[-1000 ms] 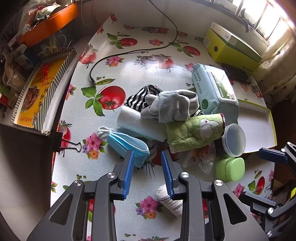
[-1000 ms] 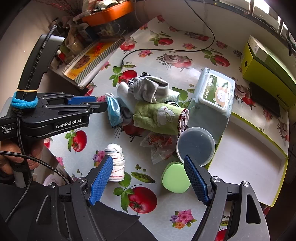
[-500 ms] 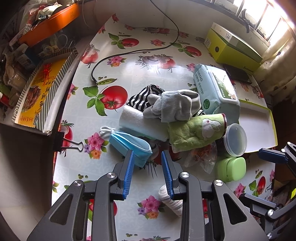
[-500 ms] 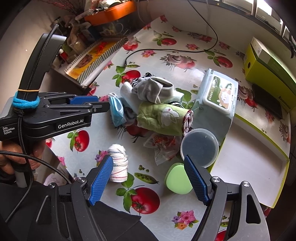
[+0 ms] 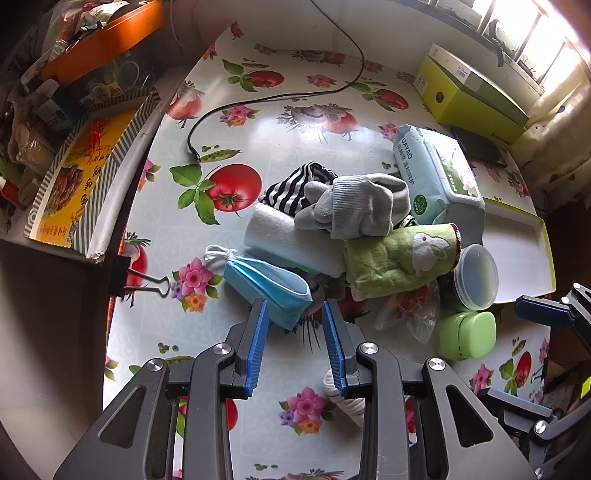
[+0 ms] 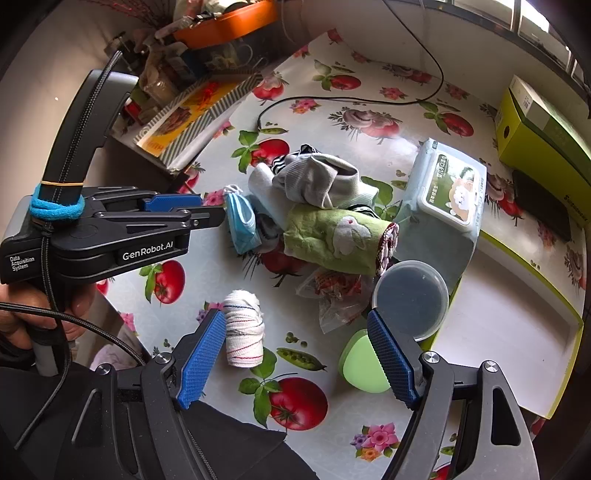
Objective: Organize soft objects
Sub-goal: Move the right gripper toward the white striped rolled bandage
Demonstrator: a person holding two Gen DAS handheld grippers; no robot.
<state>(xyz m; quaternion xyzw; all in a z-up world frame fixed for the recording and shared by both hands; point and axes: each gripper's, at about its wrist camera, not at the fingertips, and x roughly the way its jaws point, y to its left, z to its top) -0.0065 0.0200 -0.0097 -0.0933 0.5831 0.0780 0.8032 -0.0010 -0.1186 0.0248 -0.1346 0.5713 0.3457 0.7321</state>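
From the left wrist view, the left gripper point(image 5: 295, 314) hangs over the flowered tablecloth point(image 5: 236, 66) with its jaws parted and nothing between the pads; the near tip of the blue face mask point(image 5: 267, 282) lies just beyond the fingertips, at twelve o'clock. Behind the mask sits the heap of soft things: a white rolled cloth point(image 5: 291, 242), a grey sock point(image 5: 354, 208) on top, a striped garment point(image 5: 291, 188) at eleven o'clock of the sock, and a green rabbit towel point(image 5: 400, 260) at three o'clock of the roll. A wet-wipes pack point(image 5: 436, 177) leans at the heap's two o'clock. A clear lidded tub point(image 5: 476, 277) and a green case point(image 5: 465, 334) stand closed at four o'clock; their contents cannot be told. A white tray point(image 5: 517, 240) with a green rim holds nothing visible.

Seen from the right wrist view, the right gripper point(image 6: 295, 354) is spread wide and released, holding nothing. A white rolled sock point(image 6: 243, 334) lies just beside its left pad. The left gripper point(image 6: 212, 210), gripped by a hand point(image 6: 48, 314), is at nine o'clock. An orange basin point(image 6: 229, 24) full of clutter sits at eleven o'clock.
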